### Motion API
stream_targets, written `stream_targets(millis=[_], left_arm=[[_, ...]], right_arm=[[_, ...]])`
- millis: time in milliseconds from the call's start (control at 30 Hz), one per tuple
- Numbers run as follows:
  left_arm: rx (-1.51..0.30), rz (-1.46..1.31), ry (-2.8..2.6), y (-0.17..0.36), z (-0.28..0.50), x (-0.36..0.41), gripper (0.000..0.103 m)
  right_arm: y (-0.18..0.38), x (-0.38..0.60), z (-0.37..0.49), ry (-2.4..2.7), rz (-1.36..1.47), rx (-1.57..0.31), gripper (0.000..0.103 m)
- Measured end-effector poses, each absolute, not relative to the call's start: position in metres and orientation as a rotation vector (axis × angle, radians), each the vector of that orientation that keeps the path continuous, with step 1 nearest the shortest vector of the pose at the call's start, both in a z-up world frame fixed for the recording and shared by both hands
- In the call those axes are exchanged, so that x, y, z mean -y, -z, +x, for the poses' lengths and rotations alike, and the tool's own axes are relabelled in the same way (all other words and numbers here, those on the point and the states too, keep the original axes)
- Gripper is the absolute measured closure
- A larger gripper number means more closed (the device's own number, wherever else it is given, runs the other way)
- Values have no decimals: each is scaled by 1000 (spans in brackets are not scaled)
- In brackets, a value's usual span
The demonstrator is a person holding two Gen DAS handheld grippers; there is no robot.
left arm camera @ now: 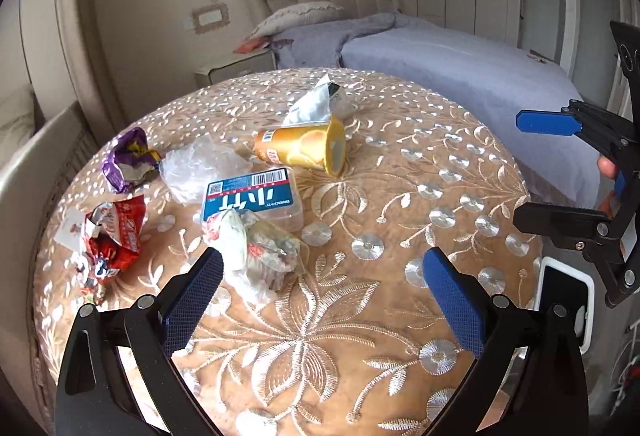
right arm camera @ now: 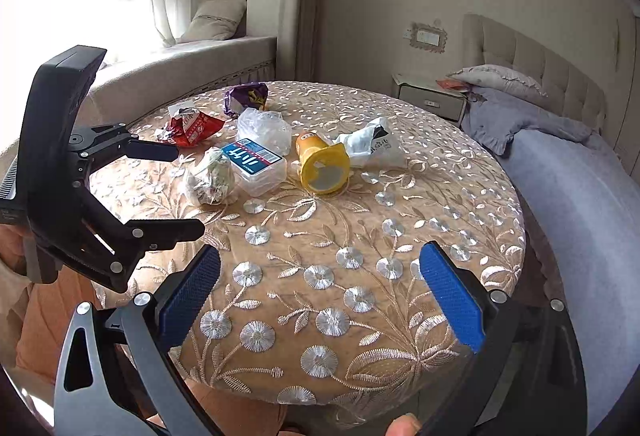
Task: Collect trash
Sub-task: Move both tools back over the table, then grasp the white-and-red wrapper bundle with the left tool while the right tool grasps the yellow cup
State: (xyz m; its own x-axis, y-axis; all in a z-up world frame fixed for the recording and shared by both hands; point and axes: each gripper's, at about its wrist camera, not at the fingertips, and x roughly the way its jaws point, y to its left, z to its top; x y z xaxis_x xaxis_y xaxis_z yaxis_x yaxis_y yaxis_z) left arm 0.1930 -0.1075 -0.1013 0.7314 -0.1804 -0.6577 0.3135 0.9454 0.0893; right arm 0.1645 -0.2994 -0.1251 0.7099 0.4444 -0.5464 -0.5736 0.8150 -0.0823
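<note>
Trash lies on a round embroidered table point(left arm camera: 360, 316) point(right arm camera: 360, 316): a yellow cup on its side point(left arm camera: 304, 148) point(right arm camera: 320, 164), a clear box with a blue label point(left arm camera: 252, 196) point(right arm camera: 256, 164), a crumpled plastic wad point(left arm camera: 256, 248) point(right arm camera: 210, 178), a red wrapper point(left arm camera: 114, 236) point(right arm camera: 192, 126), a purple wrapper point(left arm camera: 128, 160) point(right arm camera: 248, 96), a clear bag point(left arm camera: 196, 166) point(right arm camera: 266, 128) and a white pouch point(left arm camera: 312, 100) point(right arm camera: 372, 144). My left gripper point(left arm camera: 324, 292) point(right arm camera: 192, 192) is open, its left finger beside the wad. My right gripper point(right arm camera: 320, 288) point(left arm camera: 532, 172) is open and empty at the table's near edge.
A bed with a lilac cover point(left arm camera: 460, 68) point(right arm camera: 580, 204) stands beyond the table, with a nightstand point(left arm camera: 236, 66) point(right arm camera: 432, 96) beside it. A window seat point(right arm camera: 180, 64) runs along the left. A white device point(left arm camera: 566, 300) sits on the floor by the table.
</note>
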Motion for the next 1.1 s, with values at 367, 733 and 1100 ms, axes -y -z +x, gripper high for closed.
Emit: stream_targets(millis=[367,733,1100], left_arm=[[-802,143,242,118,240,76,5],[-890,123,284,134,269,67,24],[-887,163,320,135,267,74,50]], right_arm=[[143,252,248,-606,-277,-626,3],[153,223,307,-612,-325,-703,3],[163,204,320,-658,-370,-769,47]])
